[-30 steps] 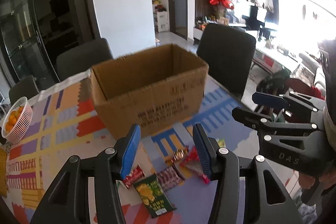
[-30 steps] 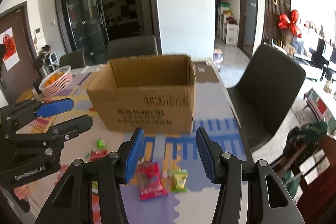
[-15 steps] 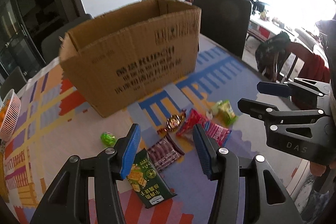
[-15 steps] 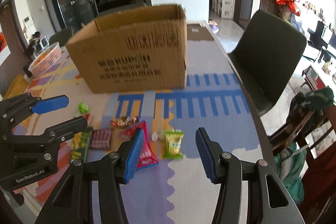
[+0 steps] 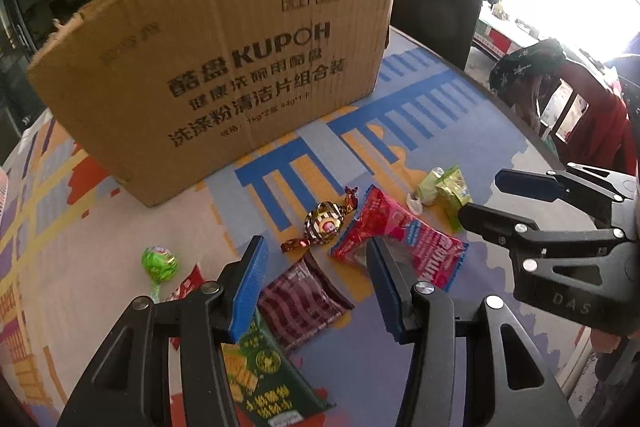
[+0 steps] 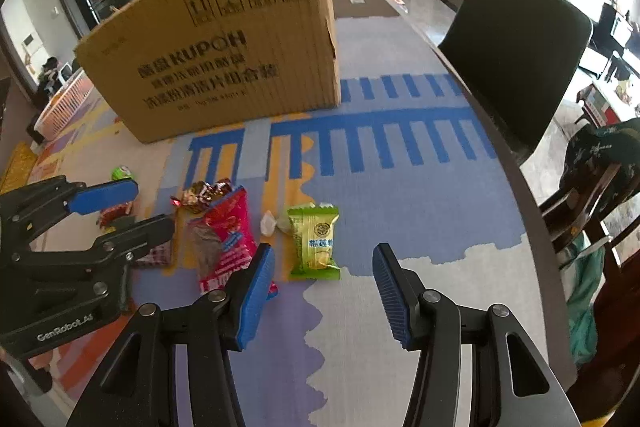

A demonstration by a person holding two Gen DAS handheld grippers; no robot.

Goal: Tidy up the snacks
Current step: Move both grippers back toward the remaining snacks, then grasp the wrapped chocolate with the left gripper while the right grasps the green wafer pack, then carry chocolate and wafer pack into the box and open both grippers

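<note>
The left gripper hangs with its ribbed blue jaws partly apart and nothing pinched between them; below the gap lies a glossy maroon striped wrapper. Just nearer, partly under the left jaw, lies a dark green cracker packet with gold print. Just beyond the jaws sit a round candy twisted in gold-and-brown foil and a crinkled red and pink pouch. To the left lies a lollipop in shiny green foil.

The right gripper likewise holds its jaws partly apart and empty, just short of a light green pillow pack with a round emblem. A small white wrapped sweet touches that pack's left side.

All snacks lie on the worktop, covered by a flat mat printed in blue, orange and lilac blocks. Farther back stands a corrugated cardboard box, printed "KUPOH" over Chinese characters, with handling symbols near its rim. A white plastic mesh basket sits at far left.
</note>
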